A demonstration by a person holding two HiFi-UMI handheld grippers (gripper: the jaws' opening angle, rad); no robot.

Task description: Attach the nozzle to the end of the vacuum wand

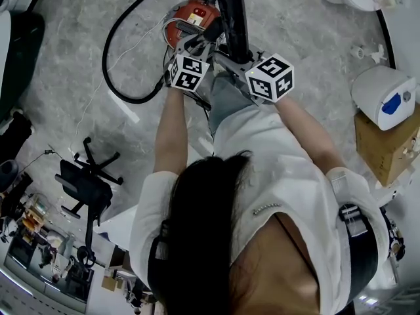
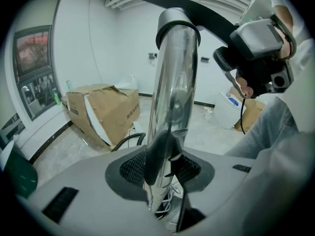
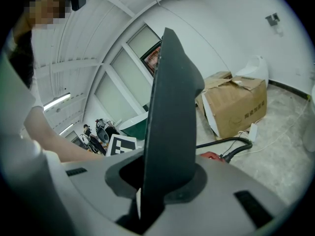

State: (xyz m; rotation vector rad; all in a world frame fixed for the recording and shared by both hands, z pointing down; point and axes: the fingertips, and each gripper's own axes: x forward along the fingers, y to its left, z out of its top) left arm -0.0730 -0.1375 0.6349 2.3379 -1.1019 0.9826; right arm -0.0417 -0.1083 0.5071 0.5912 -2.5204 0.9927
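The wand (image 2: 174,97) is a polished metal tube. It is probably stiff and fairly light, and slick under rubber pads. A firm hold below its open end should stop the long shaft swinging, and the left claw (image 2: 162,168) has that hold now, pressed on the tube from both sides. The nozzle (image 3: 170,112) looks like thin hard plastic, light and rigid. The right claw (image 3: 157,181) is closed narrowly on its flat body. Both parts are held up above the red vacuum cleaner (image 1: 192,17), which sits on the floor.

Only the left gripper view shows the wand's open end, with the nozzle reaching across to it; I cannot tell whether they touch. In the right gripper view the nozzle blocks any sight of the wand. Only the head view shows the hose (image 1: 115,64) looping over the floor to the left of the cleaner.
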